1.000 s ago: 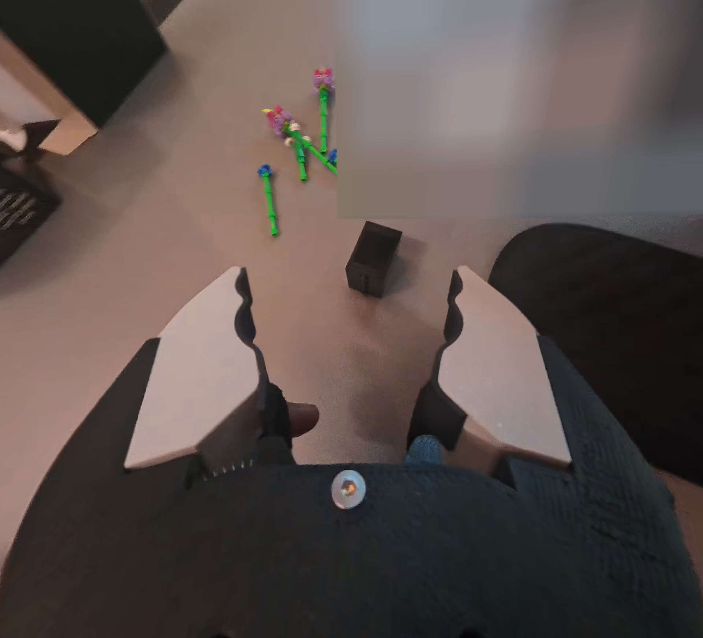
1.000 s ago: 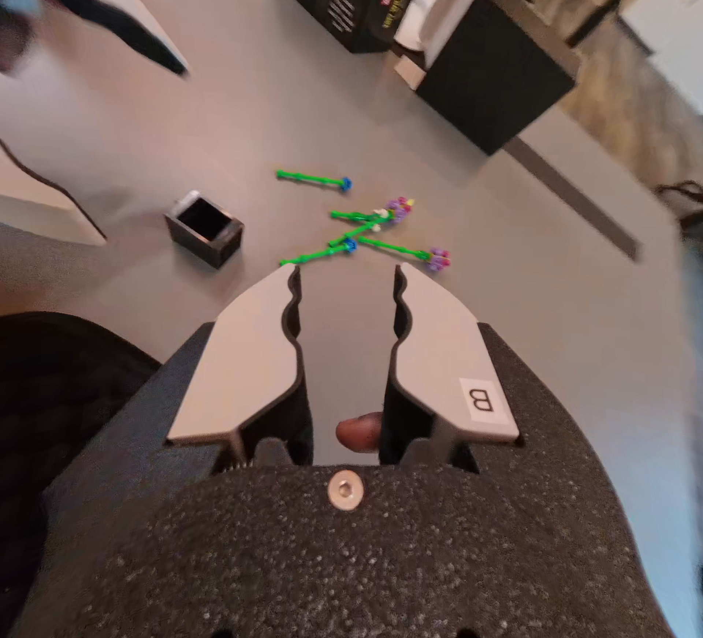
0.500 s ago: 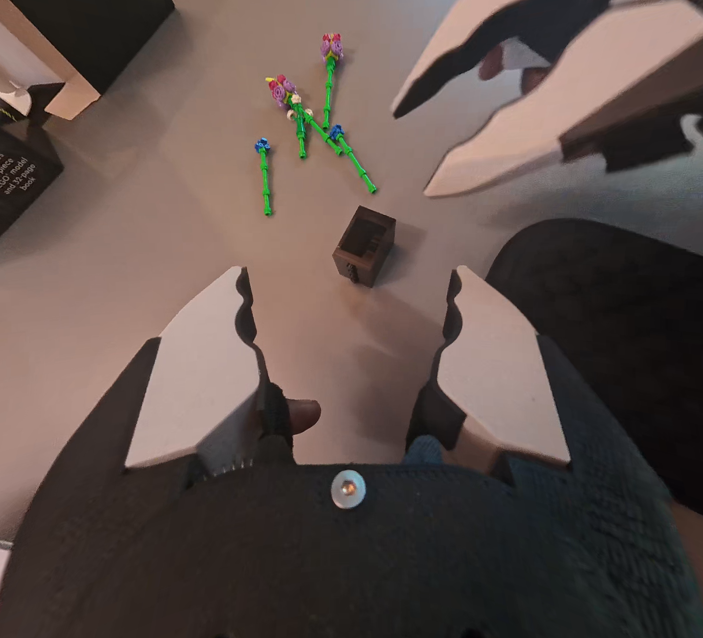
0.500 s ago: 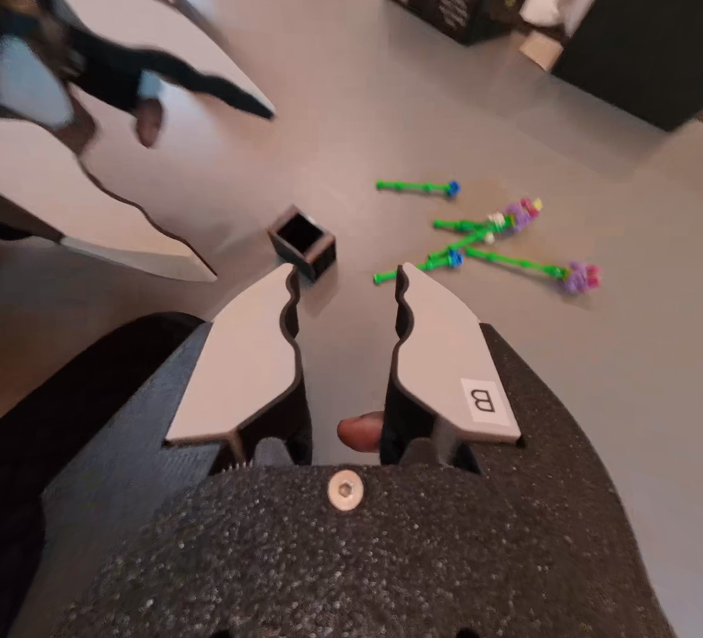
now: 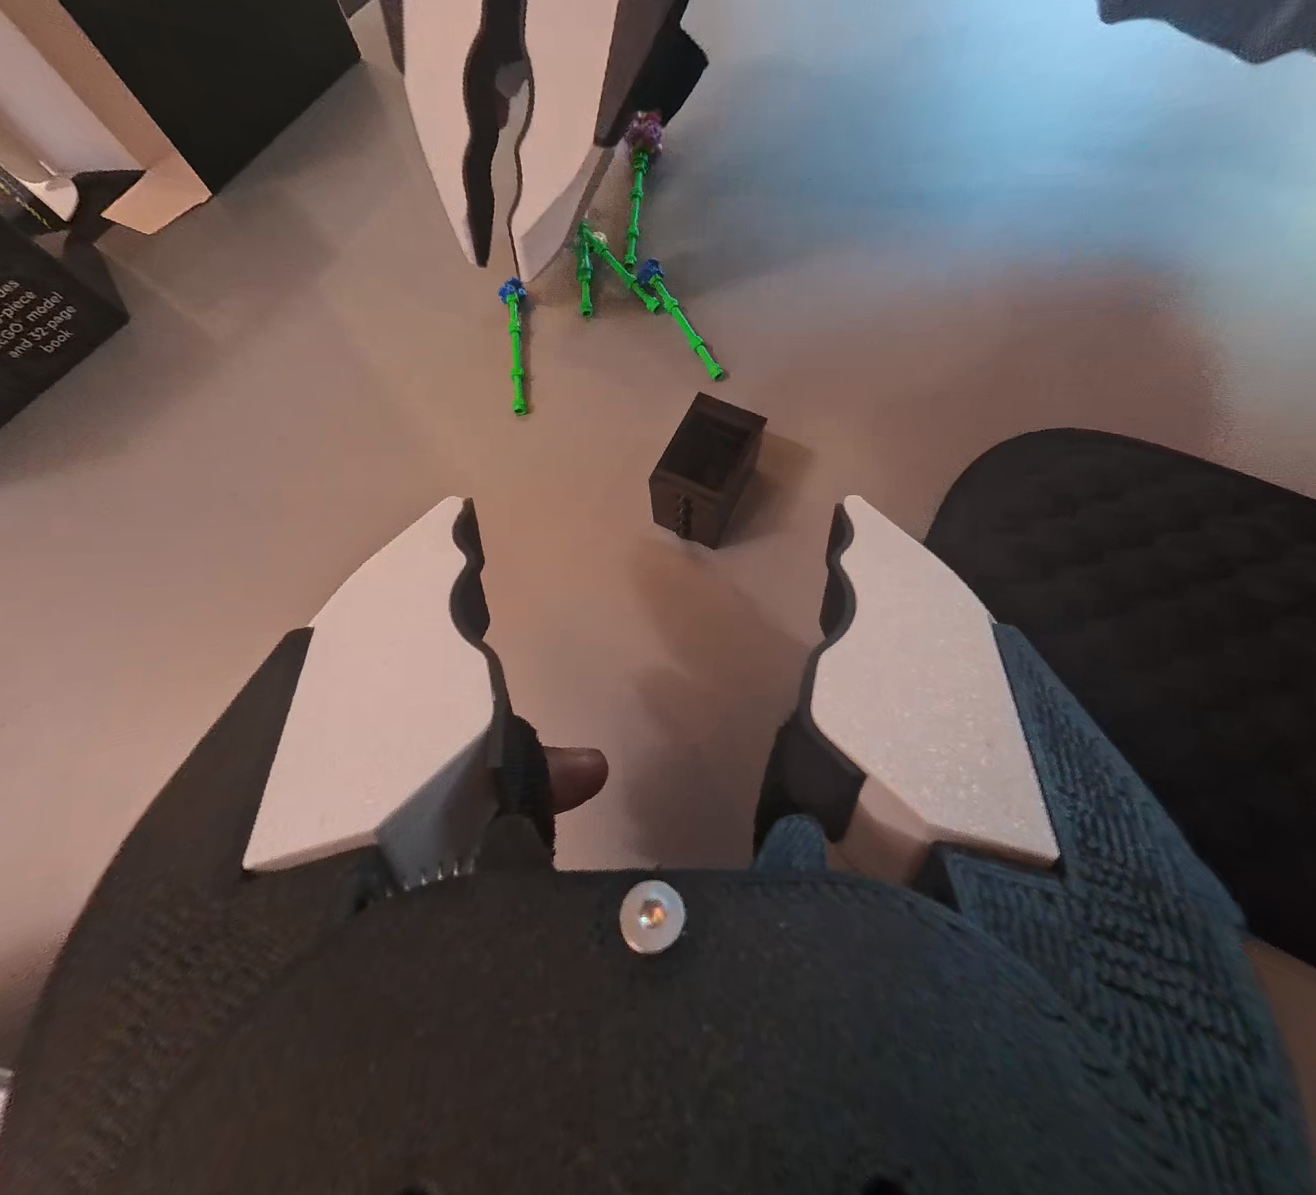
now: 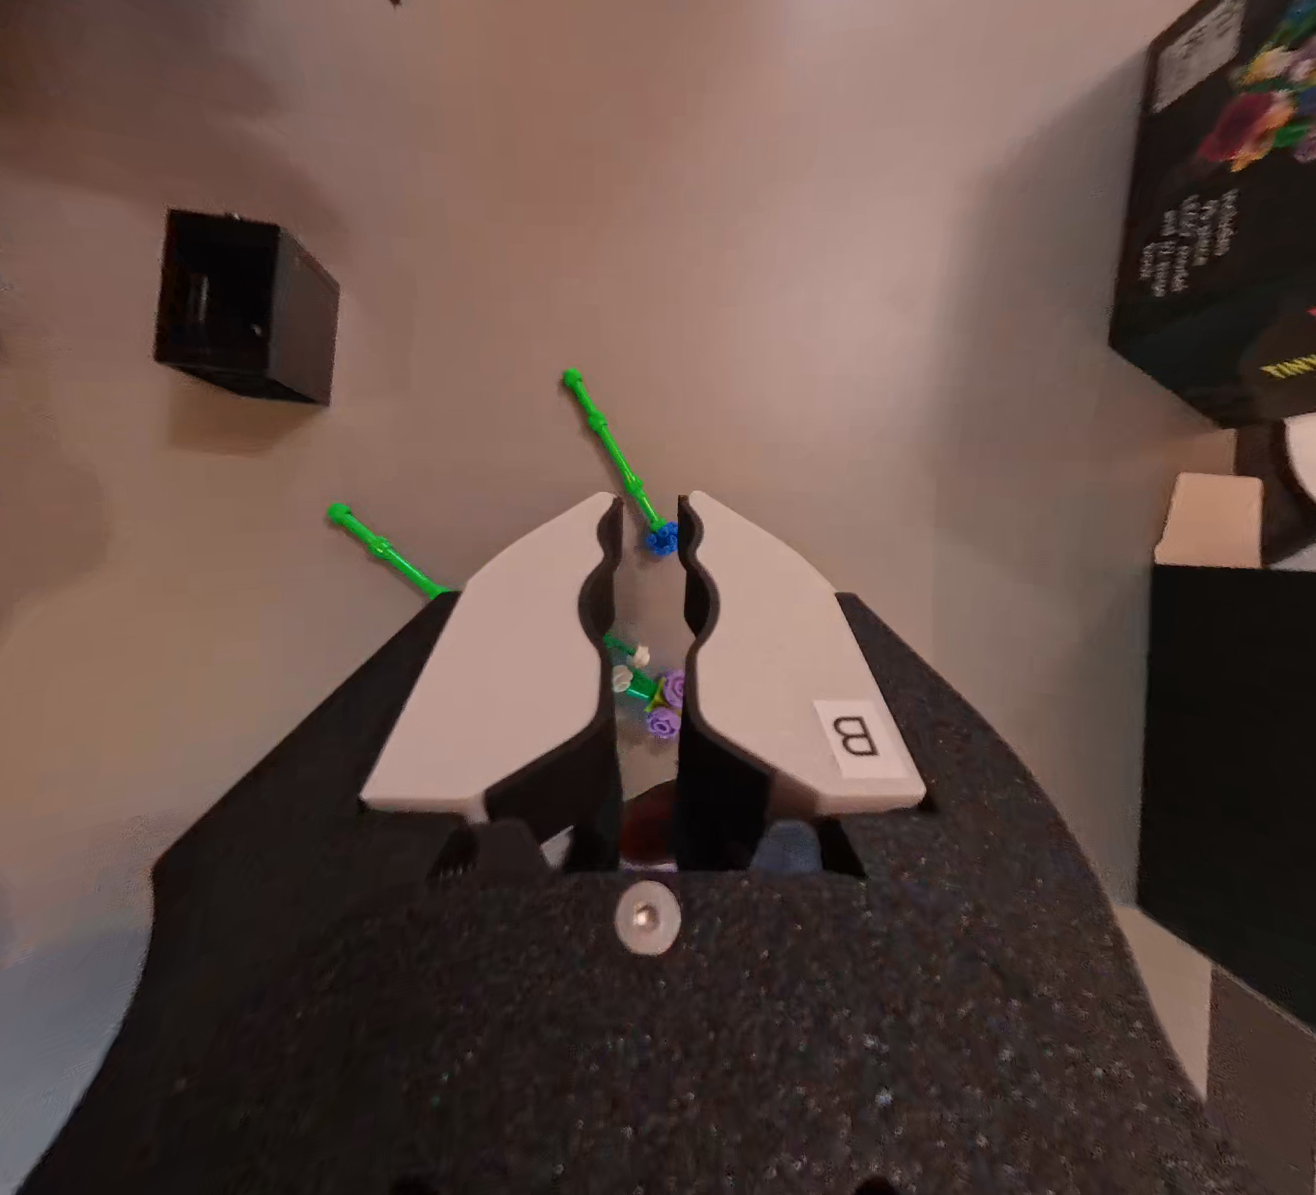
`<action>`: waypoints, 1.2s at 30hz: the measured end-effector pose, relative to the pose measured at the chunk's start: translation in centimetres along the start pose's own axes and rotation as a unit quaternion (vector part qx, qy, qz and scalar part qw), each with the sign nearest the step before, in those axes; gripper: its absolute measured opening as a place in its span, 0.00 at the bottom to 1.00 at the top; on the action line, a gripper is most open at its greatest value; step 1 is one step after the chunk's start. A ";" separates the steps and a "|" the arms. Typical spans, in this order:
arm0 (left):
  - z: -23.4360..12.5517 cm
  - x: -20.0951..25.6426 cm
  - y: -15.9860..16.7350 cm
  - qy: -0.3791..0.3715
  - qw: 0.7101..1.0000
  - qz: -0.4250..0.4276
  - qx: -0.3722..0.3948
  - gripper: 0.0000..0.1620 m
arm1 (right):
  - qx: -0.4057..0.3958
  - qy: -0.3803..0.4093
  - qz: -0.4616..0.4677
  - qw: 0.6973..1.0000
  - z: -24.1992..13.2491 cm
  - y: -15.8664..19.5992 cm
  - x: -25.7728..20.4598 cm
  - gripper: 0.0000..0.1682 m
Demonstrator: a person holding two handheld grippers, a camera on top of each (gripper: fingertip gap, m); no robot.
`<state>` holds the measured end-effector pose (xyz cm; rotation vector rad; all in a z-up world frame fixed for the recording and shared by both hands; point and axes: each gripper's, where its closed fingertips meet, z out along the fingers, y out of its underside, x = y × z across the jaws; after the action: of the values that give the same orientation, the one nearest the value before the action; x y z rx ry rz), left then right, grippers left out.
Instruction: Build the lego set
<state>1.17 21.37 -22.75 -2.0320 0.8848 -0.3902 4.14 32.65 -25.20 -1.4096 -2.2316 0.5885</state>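
Surface (image 5: 213,520): grey, matte.
Left wrist view: left hand-held gripper (image 5: 651,509) spread wide, holding nothing; black open box (image 5: 707,468) just above it; green flower stems (image 5: 627,277) upper centre; right hand-held gripper (image 5: 502,256) tips beside them.
Right wrist view: right hand-held gripper (image 6: 649,505) narrowed, not closed, blue flower (image 6: 662,537) between its tips; black open box (image 6: 242,306) left; printed carton (image 6: 1232,199) right.

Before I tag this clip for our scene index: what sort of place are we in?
Probably an office or hobby desk, not a workshop. A smooth grey tabletop holds small brick-built flower stems, a dark printed set box stands at its edge, and a black chair back sits close by.
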 end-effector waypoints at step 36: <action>-0.8 -0.1 -2.2 -0.095 0.974 0.203 0.042 0.10 | -0.071 0.027 -0.132 0.988 -3.1 -7.8 -8.8 0.02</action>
<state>1.58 21.79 -20.50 -1.7223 1.1108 -0.0054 3.67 21.95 -19.45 -1.1510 -2.4017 0.3049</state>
